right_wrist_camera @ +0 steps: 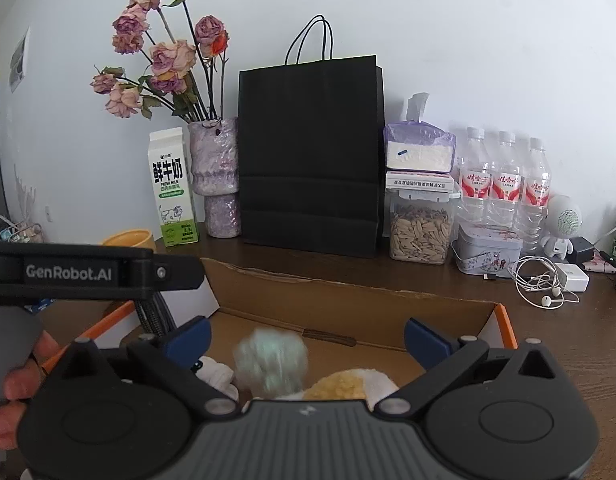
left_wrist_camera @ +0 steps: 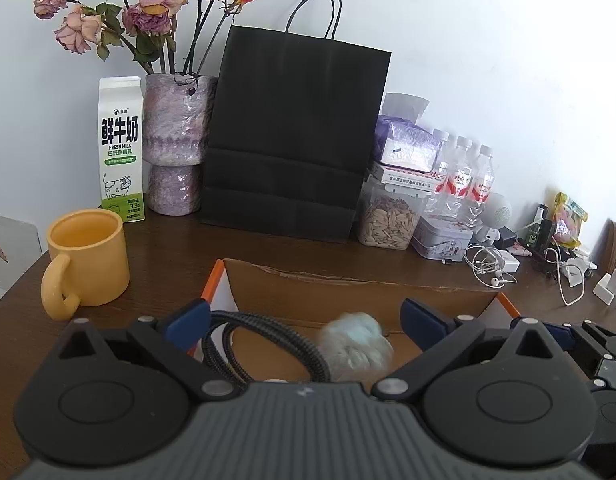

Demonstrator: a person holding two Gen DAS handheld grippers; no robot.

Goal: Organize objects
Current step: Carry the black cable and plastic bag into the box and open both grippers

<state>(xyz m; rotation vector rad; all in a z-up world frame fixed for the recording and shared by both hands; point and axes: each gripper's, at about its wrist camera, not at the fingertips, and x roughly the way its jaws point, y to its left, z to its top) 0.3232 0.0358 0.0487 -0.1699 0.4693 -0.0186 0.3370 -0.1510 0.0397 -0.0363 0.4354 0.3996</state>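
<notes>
An open cardboard box (left_wrist_camera: 348, 292) with orange edges lies on the dark wooden desk. Inside it are a coiled black braided cable (left_wrist_camera: 264, 344) and a pale blue fluffy ball (left_wrist_camera: 354, 346), which is blurred. My left gripper (left_wrist_camera: 306, 318) hangs open over the box, its blue pads clear of everything. In the right wrist view, the right gripper (right_wrist_camera: 308, 336) is also open above the box (right_wrist_camera: 388, 300). The blurred fluffy ball (right_wrist_camera: 270, 362) shows between its fingers but untouched. A yellow-and-white plush (right_wrist_camera: 348, 386) and a small white toy (right_wrist_camera: 214, 372) lie below it. The left gripper (right_wrist_camera: 88, 272) is at the left.
A yellow mug (left_wrist_camera: 88, 256) stands left of the box. A milk carton (left_wrist_camera: 120, 148), a vase of dried roses (left_wrist_camera: 174, 140), a black paper bag (left_wrist_camera: 296, 136), a seed jar (left_wrist_camera: 390, 220), water bottles (left_wrist_camera: 464, 176) and a tin (left_wrist_camera: 442, 240) line the wall. Earphones (left_wrist_camera: 488, 268) and chargers lie at the right.
</notes>
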